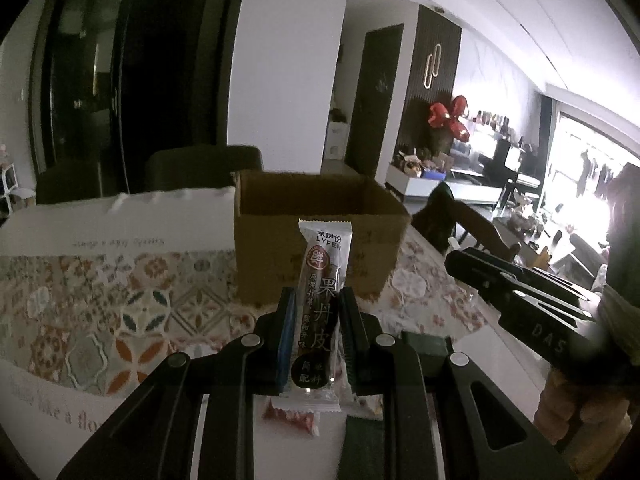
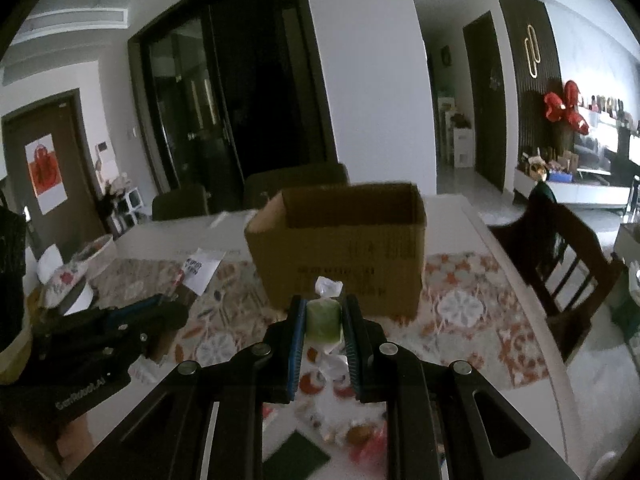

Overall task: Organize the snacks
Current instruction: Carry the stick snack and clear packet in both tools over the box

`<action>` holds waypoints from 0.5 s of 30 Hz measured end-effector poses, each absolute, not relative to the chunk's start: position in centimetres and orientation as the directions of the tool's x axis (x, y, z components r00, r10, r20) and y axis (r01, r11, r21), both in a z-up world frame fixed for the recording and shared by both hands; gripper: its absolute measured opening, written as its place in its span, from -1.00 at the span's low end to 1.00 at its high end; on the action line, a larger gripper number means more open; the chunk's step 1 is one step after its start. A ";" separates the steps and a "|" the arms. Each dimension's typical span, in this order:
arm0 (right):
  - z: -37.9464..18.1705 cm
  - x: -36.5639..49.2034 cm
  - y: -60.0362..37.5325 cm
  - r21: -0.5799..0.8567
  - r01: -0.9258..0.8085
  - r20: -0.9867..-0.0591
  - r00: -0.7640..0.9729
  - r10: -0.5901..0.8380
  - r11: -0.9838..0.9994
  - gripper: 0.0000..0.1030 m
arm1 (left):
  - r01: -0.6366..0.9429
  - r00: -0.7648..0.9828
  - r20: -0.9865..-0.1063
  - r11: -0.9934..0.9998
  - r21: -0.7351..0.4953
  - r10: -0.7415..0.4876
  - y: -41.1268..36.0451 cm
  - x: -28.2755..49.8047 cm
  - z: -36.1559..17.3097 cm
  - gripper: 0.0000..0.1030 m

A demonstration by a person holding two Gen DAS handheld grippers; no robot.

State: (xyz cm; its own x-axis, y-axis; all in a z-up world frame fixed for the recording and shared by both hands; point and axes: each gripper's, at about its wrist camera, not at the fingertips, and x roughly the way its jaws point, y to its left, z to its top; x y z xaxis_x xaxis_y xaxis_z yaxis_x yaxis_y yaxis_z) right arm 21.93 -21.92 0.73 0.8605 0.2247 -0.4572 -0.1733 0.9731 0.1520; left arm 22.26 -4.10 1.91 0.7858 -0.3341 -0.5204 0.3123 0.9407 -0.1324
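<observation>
Left gripper: clamped on snack bar, short of cardboard box. Right gripper: clamped on green sweet. Risk: early release, landing outside box.

The cardboard box stands open-topped ahead; chair flanks the table's right edge.

Dim room, dark doors, bright window
</observation>
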 end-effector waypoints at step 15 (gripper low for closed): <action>3.6 28.9 -22.6 0.145 -0.204 -0.422 0.872 0.247 0.968 -0.61 | 0.320 0.808 -0.483 0.940 -0.122 -0.338 -5.3 29.2 5.2 -0.57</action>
State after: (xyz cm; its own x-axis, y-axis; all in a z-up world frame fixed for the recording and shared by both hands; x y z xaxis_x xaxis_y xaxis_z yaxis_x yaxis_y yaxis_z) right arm 28.91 -22.55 3.63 0.8722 0.2471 -0.4223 -0.2041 0.9682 0.1449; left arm 29.24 -5.27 5.17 0.8079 -0.3377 -0.4829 0.3198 0.9396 -0.1221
